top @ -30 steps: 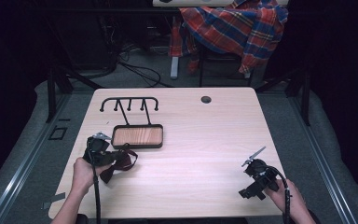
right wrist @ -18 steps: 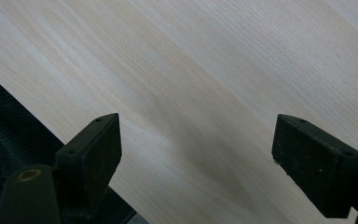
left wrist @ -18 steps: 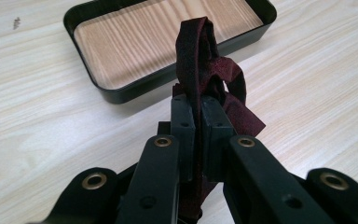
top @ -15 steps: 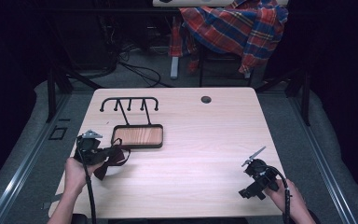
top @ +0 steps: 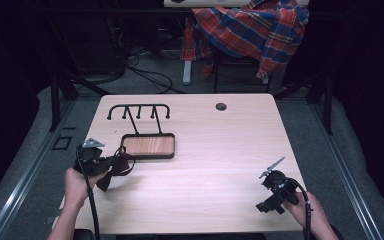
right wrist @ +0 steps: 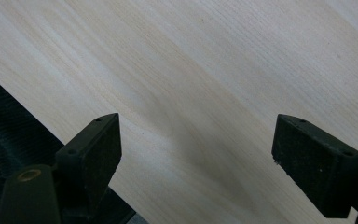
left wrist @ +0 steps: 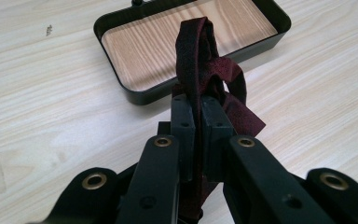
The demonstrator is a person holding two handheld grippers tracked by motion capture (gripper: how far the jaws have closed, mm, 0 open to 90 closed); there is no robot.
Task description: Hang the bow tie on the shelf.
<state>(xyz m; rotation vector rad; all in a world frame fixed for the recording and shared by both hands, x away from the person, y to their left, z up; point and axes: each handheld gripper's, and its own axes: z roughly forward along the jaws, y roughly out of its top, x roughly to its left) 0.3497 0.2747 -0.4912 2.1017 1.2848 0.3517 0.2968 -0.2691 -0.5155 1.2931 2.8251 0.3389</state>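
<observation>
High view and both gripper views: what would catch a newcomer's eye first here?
The dark red cloth strip pinched in the left gripper stands out, held just short of the black tray with a wood floor. The right gripper waits wide open over bare table; a plaid cloth hangs behind.

tray (top: 148, 146) on table (top: 220, 165), hook rack (top: 139, 111) just behind
</observation>
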